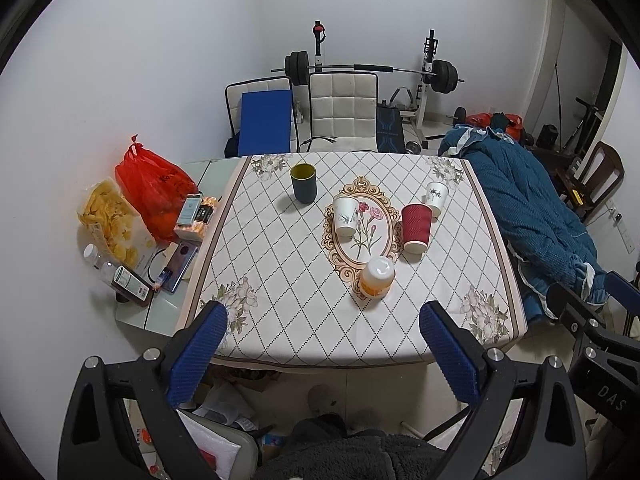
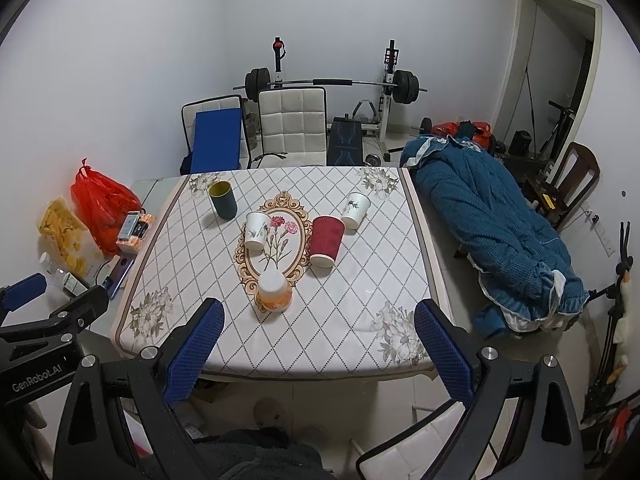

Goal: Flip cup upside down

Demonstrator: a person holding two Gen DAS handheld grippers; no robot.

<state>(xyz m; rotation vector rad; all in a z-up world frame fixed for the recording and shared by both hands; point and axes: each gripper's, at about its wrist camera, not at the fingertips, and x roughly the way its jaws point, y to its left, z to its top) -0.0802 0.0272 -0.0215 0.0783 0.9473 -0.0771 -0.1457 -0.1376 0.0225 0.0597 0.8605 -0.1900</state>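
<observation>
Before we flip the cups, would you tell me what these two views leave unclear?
- Dark green cup: its bottom inside is hidden by its own wall, both views.
- Orange cup: print too blurred, right wrist view.
- White cups: contents not visible.
- Table: near edge partly covered by gripper fingers.

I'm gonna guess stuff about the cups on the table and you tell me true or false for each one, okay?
1. The dark green cup stands with its opening up. True.
2. The red cup lies on its side. False: it stands upright.
3. Both grippers are holding cups. False: the left gripper and right gripper are open, holding nothing.
4. Two white cups with plant prints stand on the table. True.
5. The orange-and-white cup is nearest the grippers. True.
</observation>
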